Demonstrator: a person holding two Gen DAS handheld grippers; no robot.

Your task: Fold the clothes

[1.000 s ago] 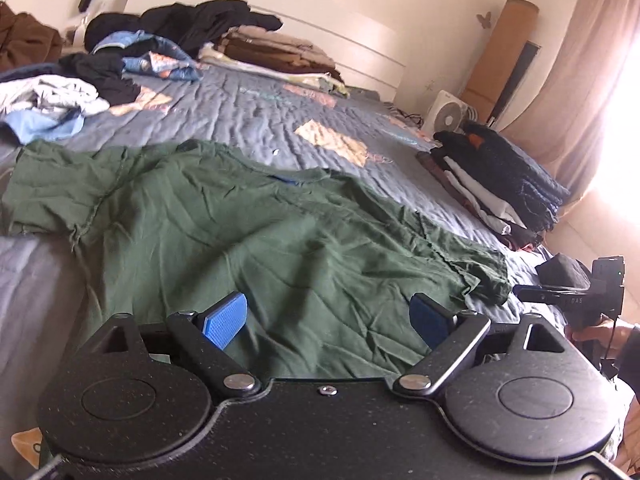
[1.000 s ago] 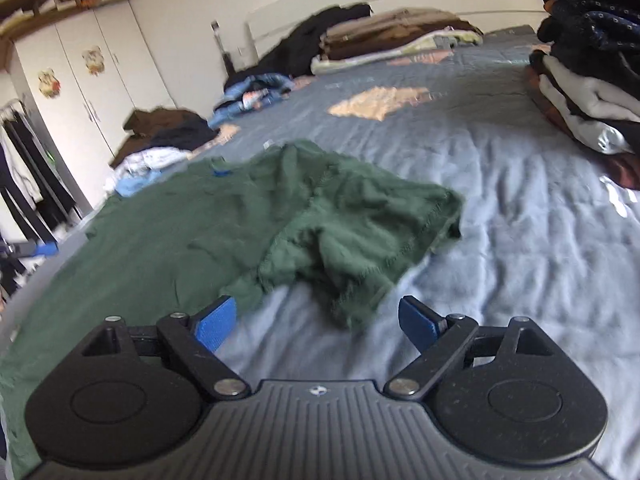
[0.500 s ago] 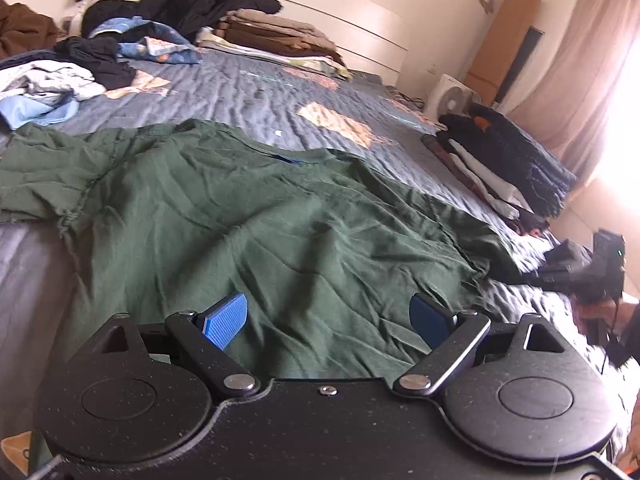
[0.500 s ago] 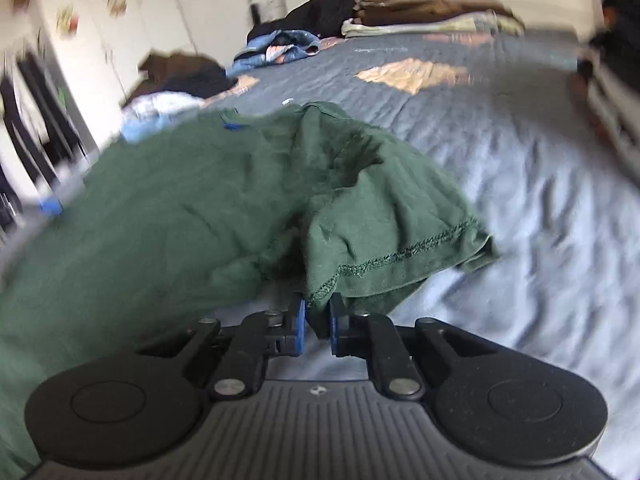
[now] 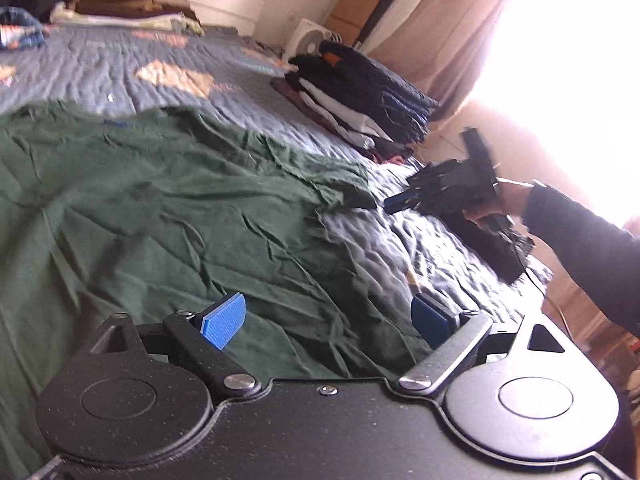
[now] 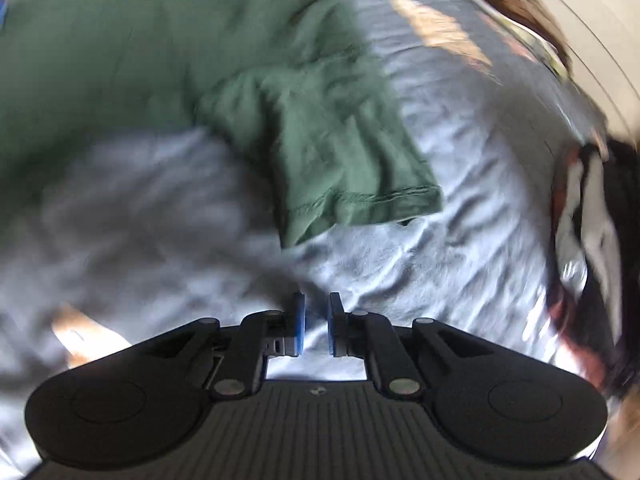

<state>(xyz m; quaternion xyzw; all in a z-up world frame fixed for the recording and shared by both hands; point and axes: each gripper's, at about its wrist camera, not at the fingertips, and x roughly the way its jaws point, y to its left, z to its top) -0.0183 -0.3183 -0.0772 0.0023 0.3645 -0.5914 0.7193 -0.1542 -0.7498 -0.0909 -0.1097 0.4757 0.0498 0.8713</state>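
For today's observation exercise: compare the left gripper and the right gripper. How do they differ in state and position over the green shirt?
The left gripper has its jaws spread wide; the right gripper's jaws are nearly closed, with a narrow gap and nothing between them. The left hangs over the green shirt; the right sits over bare bedspread, just short of the shirt's sleeve. Both have blue pads and hold nothing.
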